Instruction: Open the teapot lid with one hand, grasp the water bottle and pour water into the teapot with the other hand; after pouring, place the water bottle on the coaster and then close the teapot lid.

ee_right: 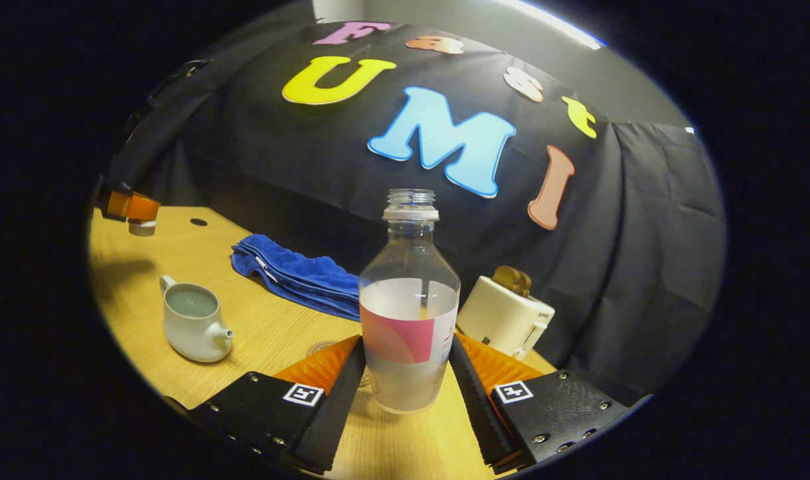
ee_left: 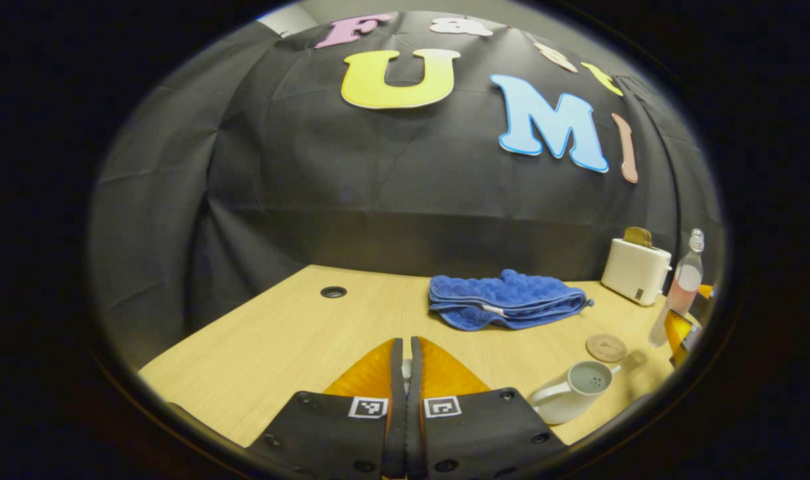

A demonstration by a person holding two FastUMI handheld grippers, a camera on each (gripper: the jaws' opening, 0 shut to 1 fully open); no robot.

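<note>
Gripping the water bottle (ee_right: 409, 320) upright in the right gripper (ee_right: 408, 390), easing toward the open teapot (ee_right: 193, 325), left gripper (ee_left: 407, 373) pinching the lid (ee_right: 142, 228) aside.

We find the white teapot (ee_right: 193, 327) upright on the wooden table, uncovered, water visible inside, spout facing the coaster. Its small white lid (ee_right: 141, 227) is held off the table, well apart from it. We note the clear water bottle (ee_right: 409, 310), uncapped, upright, partly filled, pink-labelled. The round coaster (ee_left: 605, 347) lies flat just beyond the teapot.
</note>
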